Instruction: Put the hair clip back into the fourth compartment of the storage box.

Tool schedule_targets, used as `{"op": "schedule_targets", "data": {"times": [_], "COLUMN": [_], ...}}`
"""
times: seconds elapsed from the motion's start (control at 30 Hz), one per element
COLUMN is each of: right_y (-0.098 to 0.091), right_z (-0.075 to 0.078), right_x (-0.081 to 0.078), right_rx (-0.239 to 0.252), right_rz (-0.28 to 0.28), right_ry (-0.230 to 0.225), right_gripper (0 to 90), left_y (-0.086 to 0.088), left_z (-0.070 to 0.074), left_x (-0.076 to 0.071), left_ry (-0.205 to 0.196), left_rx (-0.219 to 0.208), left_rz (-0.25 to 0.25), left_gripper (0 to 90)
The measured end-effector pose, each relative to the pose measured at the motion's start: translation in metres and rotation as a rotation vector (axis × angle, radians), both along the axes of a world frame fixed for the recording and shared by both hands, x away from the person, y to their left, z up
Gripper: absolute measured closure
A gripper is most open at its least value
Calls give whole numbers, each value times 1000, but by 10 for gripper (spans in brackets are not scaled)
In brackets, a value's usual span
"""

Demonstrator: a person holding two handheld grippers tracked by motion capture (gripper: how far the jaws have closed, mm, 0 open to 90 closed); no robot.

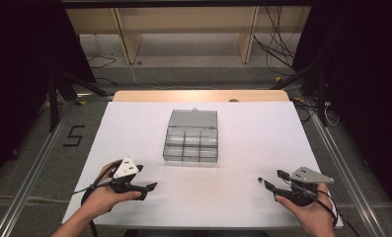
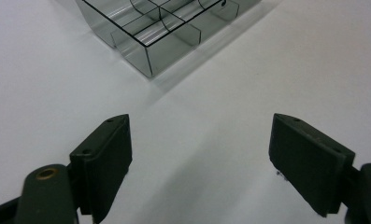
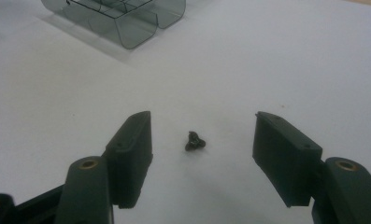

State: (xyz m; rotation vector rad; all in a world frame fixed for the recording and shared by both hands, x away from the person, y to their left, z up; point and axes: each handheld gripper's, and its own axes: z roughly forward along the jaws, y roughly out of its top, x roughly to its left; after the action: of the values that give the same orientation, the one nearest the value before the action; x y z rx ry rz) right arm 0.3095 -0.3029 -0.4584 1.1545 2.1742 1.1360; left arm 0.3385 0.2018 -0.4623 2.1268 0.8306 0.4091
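A white table top [image 1: 149, 197] is seen from above, set on a grey floor with a wooden shelf frame [image 1: 183, 29] and loose cables at the far side; a black "5" marking [image 1: 74, 136] is stuck to the floor at the left.

The left gripper [image 1: 151, 186] is held in the left hand [image 1: 102, 195] near the front left of the table, its grey three-cornered plate on top. In the left gripper view its two black jaws are spread wide, with bare white surface between them and nothing gripped. The right gripper [image 1: 261, 181] is held in the right hand [image 1: 307, 210] near the front right, pointed toward the table's middle. Its jaws are likewise spread wide in the right gripper view, and nothing is clamped.

Just ahead of the right gripper's tips, a small dark object [image 3: 194, 141], possibly a screw, lies on the table between the two jaws without being touched by either; its exact kind cannot be told. In the high view it appears as a dark speck [image 1: 259, 178] at the gripper's tip.

Farther out, at the middle of the table, a clear plastic compartment box [image 1: 191, 143] stands with its lid [image 1: 193, 118] opened toward the far side. It is divided into several compartments, whose contents cannot be made out. The box is well apart from both grippers.
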Motion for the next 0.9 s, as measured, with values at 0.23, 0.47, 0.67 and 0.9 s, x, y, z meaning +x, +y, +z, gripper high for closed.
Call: {"op": "schedule_targets", "data": {"times": [0.23,0.47,0.67,0.9], "right_y": [2,7,11,14], "right_z": [-6,-13,-17,-22], "right_x": [7,17,24,34], "right_rx": [-16,-29,-39,-53], "right_rz": [26,54,66,67], "right_ry": [19,42,54,75], "right_gripper": [388,399,424,483], "left_y": [0,0,0,0], "left_z": [-1,-1,-1,-1], "left_x": [1,1,1,1], "left_ry": [2,3,1,1], "left_rx": [7,9,12,7], "left_rz": [0,2,-2,4], "left_gripper": [213,214,216,216]}}
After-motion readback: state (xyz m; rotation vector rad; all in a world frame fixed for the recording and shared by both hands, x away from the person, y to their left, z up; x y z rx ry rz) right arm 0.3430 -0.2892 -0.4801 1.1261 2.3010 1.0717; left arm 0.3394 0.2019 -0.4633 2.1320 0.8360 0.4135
